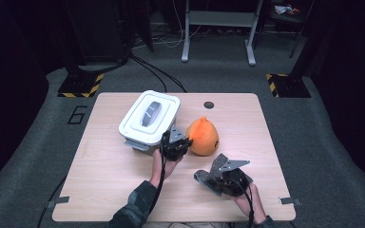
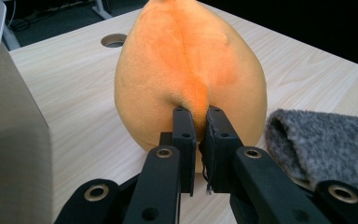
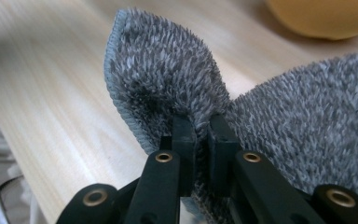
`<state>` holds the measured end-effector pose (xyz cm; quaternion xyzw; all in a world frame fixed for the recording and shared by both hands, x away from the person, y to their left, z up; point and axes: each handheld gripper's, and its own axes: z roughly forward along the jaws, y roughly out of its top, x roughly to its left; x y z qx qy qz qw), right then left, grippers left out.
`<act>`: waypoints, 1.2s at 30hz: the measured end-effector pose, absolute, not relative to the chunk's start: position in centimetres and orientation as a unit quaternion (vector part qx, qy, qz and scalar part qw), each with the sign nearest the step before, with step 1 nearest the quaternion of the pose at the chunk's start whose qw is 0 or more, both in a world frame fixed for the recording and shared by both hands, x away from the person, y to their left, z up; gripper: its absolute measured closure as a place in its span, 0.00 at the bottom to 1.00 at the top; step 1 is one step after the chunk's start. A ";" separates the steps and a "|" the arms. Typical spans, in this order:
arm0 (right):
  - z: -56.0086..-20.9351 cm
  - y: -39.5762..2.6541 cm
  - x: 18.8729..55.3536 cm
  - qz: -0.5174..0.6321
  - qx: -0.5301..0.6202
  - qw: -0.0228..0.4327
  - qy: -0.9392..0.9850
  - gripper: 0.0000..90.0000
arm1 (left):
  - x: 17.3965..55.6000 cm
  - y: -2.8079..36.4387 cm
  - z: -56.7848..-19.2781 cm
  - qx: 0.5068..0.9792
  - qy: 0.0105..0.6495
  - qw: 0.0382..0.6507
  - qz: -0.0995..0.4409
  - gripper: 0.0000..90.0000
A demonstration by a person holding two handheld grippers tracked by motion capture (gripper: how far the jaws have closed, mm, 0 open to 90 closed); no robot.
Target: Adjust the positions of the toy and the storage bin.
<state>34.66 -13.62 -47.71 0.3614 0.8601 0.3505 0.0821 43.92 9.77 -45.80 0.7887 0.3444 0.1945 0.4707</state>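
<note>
Black jaws of the left gripper point(image 2: 197, 122) stand nearly together, pinching a fold of the orange plush toy point(image 2: 191, 70) low on its near side; the fabric bunches into the narrow gap between them. That toy, rounded and pear-shaped with a small tip on top, sits upright on the worktop point(image 2: 79, 88). Seen from the high view, the left gripper point(image 1: 180, 141) meets the toy point(image 1: 203, 137) at its left flank, just beside the white lidded box point(image 1: 149, 118), whose corner is close to the gripper's body.

Jaws of the right gripper point(image 3: 200, 123) are likewise closed, clamped on the grey shaggy cloth point(image 3: 168, 88), with the pile pressed between them and a stitched edge curling up at the left. From above, the right gripper point(image 1: 217, 167) holds the cloth point(image 1: 204, 176) nearer the person's edge of the worktop, near the toy but apart from it; part of the cloth lifts off the wood, part trails under the hand. Beyond the toy, a round cable hole point(image 1: 209, 105) sits in the worktop's far edge
</note>
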 end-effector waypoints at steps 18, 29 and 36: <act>-47.8 -12.7 33.0 0.362 0.320 0.015 0.875 0.37 | 43.8 9.9 -46.0 0.786 0.348 0.474 0.192 0.93; -46.0 -16.0 34.2 0.383 0.368 0.081 0.843 0.16 | 43.8 10.2 -46.2 0.787 0.348 0.472 0.194 0.93; -47.0 -18.8 37.0 0.371 0.431 0.140 0.810 0.09 | 43.8 10.3 -46.2 0.787 0.348 0.472 0.192 0.94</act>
